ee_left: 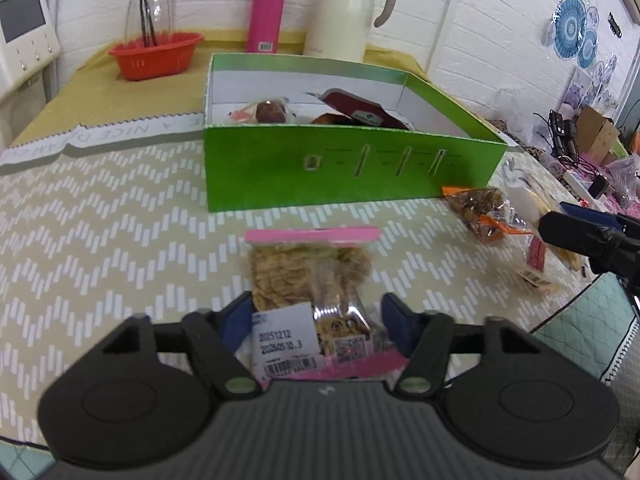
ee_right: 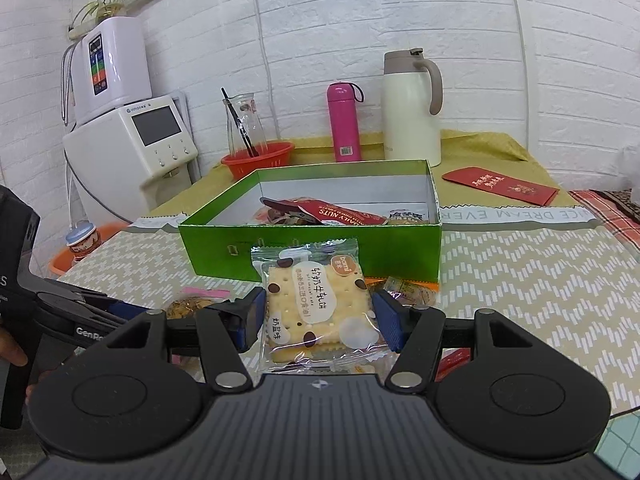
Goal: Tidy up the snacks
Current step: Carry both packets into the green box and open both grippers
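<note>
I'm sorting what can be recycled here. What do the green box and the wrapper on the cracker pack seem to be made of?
Green box: looks like printed cardboard, glossy green outside and plain white inside, with die-cut slots in its front wall and thin folded edges.
Cracker pack: the wrapper looks like thin clear plastic film with printed patches; it glints, wrinkles and has a crimped, serrated top seal.
</note>
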Demonstrator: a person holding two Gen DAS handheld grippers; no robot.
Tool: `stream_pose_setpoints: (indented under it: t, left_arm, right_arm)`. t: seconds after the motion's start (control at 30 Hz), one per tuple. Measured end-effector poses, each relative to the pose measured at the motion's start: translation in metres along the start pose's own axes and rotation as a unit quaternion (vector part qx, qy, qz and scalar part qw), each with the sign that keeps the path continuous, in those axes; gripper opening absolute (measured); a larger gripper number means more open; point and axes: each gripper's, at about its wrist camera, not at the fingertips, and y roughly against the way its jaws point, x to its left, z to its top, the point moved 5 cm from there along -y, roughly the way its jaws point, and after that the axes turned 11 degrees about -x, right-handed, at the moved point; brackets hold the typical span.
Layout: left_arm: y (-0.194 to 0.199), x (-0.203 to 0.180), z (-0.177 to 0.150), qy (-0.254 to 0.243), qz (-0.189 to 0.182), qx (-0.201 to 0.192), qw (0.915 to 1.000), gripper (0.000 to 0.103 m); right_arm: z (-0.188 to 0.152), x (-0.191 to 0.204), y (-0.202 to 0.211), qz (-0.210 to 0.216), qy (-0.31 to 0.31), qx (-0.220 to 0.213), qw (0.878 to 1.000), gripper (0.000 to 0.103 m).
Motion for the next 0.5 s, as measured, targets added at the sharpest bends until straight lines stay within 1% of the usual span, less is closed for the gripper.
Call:
stream_pose_setpoints:
  t: [0.03,0.07,0.1,0.13,0.3,0.4,0.5]
  left_arm:
    - [-0.001,0.001,0.002,0.005,0.001,-0.001,1.0000,0.049]
    - [0.000,0.003,0.004,0.018,0.001,-0.001,0.9998,0.047]
    - [0.001,0.004,0.005,0.027,-0.002,-0.003,0.9996,0.043]
    - [0.005,0.003,0.007,0.034,-0.008,-0.008,0.9993,0.042]
    - [0.028,-0.005,0.026,0.047,-0.030,-0.053,0.9971,0.041]
    - [0.043,-0.009,0.050,0.051,-0.046,-0.085,0.9940,0.041]
    - [0.051,-0.009,0.078,0.046,-0.042,-0.122,0.9905,0.041]
  right_arm:
    - [-0.001,0.001,0.001,0.000,0.000,0.001,1.000,0.097]
    - [-0.002,0.001,0.002,0.001,0.002,0.001,1.000,0.097]
    - [-0.002,0.002,0.004,0.000,0.003,0.000,1.000,0.097]
    - [-0.001,0.003,0.005,0.000,0.004,-0.001,1.000,0.097]
    - [0.011,0.003,0.008,-0.004,0.017,-0.018,1.000,0.097]
    - [0.022,0.001,0.005,-0.007,0.024,-0.031,0.999,0.097]
    - [0.036,-0.002,-0.003,-0.012,0.033,-0.046,0.998,0.097]
